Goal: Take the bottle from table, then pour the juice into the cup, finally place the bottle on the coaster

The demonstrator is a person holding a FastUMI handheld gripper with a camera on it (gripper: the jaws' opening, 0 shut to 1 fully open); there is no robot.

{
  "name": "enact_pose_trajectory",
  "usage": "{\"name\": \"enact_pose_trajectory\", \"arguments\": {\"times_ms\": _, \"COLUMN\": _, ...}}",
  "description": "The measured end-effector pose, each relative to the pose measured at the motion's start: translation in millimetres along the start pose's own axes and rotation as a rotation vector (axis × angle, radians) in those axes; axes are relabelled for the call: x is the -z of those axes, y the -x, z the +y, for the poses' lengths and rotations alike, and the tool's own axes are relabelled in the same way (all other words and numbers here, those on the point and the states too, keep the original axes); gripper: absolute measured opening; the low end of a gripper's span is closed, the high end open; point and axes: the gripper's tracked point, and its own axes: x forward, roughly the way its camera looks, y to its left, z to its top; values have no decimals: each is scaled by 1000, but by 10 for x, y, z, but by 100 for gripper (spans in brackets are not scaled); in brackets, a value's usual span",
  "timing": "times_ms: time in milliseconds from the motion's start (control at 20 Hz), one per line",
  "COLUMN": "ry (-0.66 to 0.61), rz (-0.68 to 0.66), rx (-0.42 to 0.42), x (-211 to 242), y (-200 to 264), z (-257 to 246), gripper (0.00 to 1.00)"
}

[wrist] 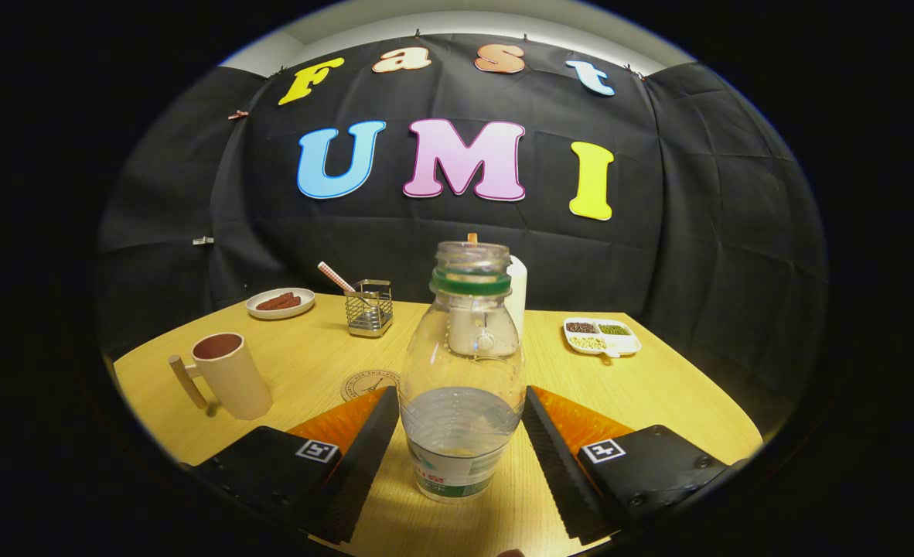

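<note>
One clear plastic bottle point(462, 371) stands upright on the wooden table point(658, 387) in the lower middle of the frame, uncapped, with a green ring round its neck and what looks like a little liquid low in its body above the label. It sits between our two fingers; the gripper point(461, 433) is spread about as wide as the bottle, the inner faces of both fingers lying right against its sides. We cannot tell for sure whether they press on it or merely flank it.

One tall cup point(229, 375) with a wooden handle stands at the left of the frame, well apart from the bottle; its inside looks dark, and we cannot tell what is in it. One round coaster point(366, 382) with a printed ring lies flat between cup and bottle, just beyond the left finger, partly hidden by it.

Farther back, at the upper left of the table, we count one small plate point(280, 302) holding reddish pieces, and beside it one wire holder point(370, 307) with a striped straw leaning out. One white upright container point(516, 298) shows behind the bottle. At the right, one divided tray point(601, 336) holds three kinds of beans or grains, one in each compartment.

Bare tabletop lies open between cup and coaster, and to the right of the bottle toward the table's curved edge.
</note>
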Motion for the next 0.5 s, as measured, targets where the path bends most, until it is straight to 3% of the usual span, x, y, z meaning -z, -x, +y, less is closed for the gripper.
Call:
{"name": "enact_pose_trajectory", "arguments": {"times_ms": 250, "ry": -5, "rz": -8, "rx": -23, "x": 15, "y": 25, "z": 32, "gripper": 96}}
{"name": "enact_pose_trajectory", "arguments": {"times_ms": 350, "ry": -7, "rz": -18, "rx": -33, "x": -20, "y": 37, "z": 42, "gripper": 83}}
{"name": "enact_pose_trajectory", "arguments": {"times_ms": 500, "ry": -15, "rz": -22, "rx": -51, "x": -26, "y": 23, "z": 67, "gripper": 81}}
